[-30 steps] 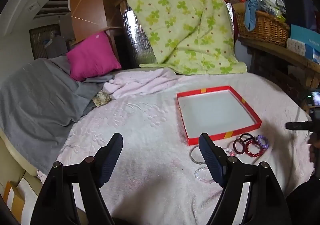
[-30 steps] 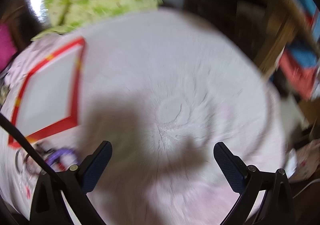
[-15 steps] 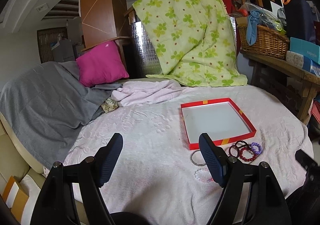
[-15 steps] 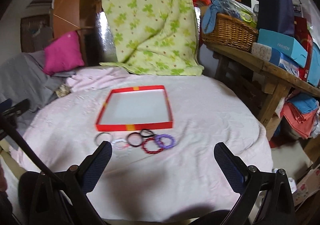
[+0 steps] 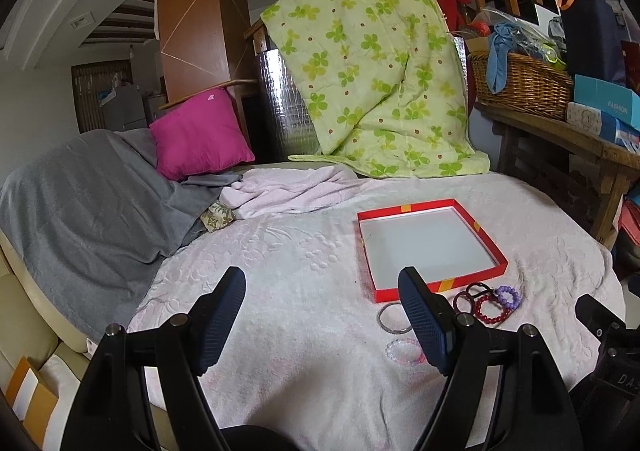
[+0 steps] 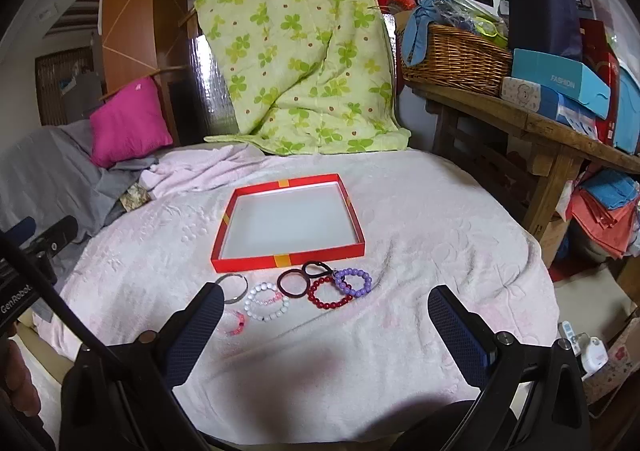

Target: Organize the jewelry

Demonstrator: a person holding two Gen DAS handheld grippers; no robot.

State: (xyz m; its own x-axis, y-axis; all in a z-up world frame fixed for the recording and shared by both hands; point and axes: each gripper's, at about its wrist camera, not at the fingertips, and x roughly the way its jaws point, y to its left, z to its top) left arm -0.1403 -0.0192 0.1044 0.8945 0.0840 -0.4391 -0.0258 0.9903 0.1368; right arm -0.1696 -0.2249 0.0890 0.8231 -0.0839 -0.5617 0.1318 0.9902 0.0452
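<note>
Bracelets (image 6: 296, 291) lie in a loose row at the centre of the right wrist frame, just below the empty red tray (image 6: 288, 259) on the pink blanket (image 6: 440, 235). Both the left gripper (image 5: 320, 315) and the right gripper (image 6: 324, 335) hang above the blanket at the bottom of their frames, jaws wide apart with nothing between them.

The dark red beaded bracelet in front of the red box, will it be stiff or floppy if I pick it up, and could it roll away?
The dark red beaded bracelet is a loop of separate round beads, so it will probably sag rather than hold its ring shape. It lies flat on the soft pink blanket, so rolling seems unlikely. It touches the purple bracelet, which may get dragged along.
</note>
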